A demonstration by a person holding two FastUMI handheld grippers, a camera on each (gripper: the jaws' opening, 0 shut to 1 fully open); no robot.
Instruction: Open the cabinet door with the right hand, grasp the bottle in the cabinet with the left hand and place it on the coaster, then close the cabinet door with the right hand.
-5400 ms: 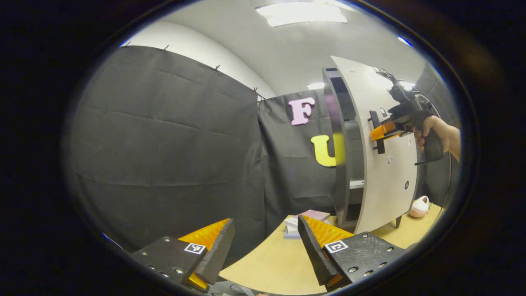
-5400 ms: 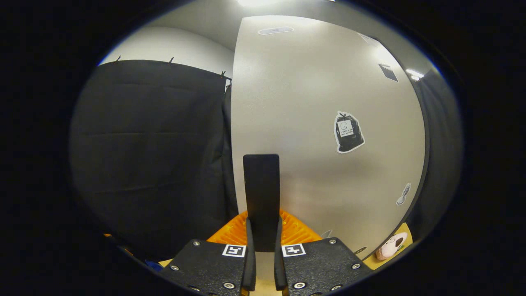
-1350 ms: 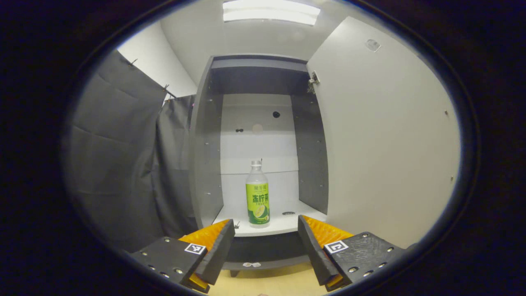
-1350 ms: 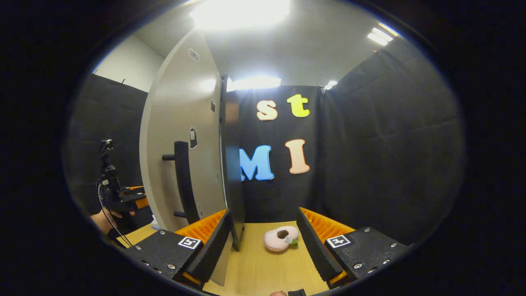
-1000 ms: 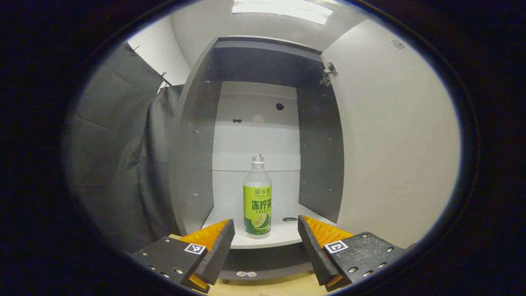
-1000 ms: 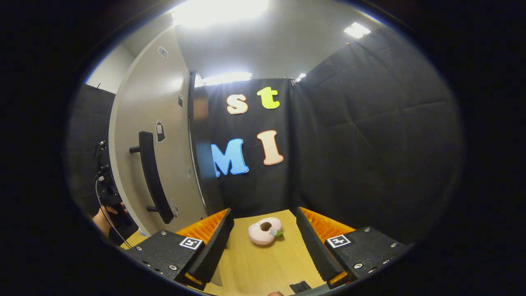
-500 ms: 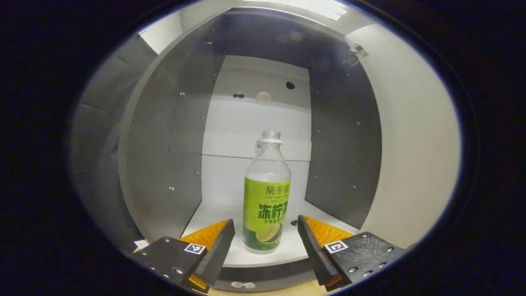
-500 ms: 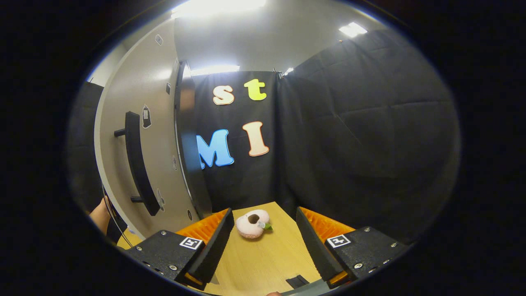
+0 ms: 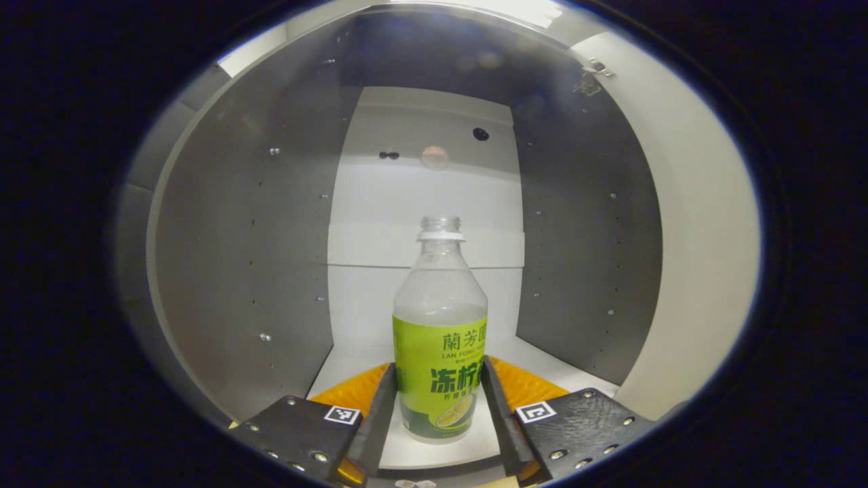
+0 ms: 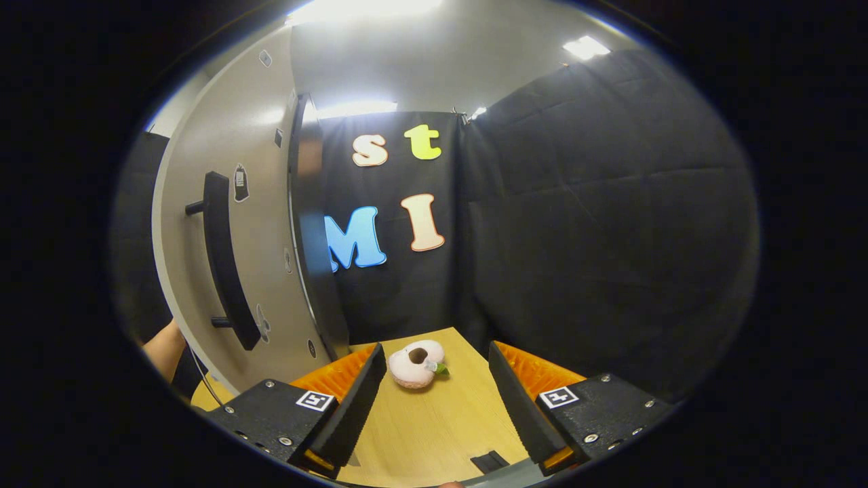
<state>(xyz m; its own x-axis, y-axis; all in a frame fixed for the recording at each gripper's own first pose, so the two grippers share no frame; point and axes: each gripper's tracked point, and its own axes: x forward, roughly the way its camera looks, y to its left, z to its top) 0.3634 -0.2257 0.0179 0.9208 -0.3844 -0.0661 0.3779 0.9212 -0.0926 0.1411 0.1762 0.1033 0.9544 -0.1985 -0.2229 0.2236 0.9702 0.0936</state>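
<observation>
A clear bottle [image 9: 439, 318] with a green label and no cap stands upright on the white shelf [image 9: 346, 359] inside the open grey cabinet [image 9: 271, 237]. My left gripper [image 9: 438, 407] reaches into the cabinet, and its two fingers press on the label from either side, low on the bottle. The cabinet door [image 9: 698, 271] stands swung open on the right. In the right gripper view the door's outer face [image 10: 271, 271] with its black bar handle [image 10: 224, 264] is at the left. My right gripper [image 10: 434, 400] is open over the wooden table [image 10: 420, 434], holding nothing.
A pink plush toy [image 10: 415, 363] lies on the table just beyond the right fingertips. A small black piece [image 10: 488, 462] sits near the table's front edge. A person's forearm [image 10: 163, 349] shows past the door's lower left. Black cloth walls stand behind and to the right.
My left gripper moved forward into the cabinet and its fingers came together onto the bottle. The right gripper barely moved and stays open.
</observation>
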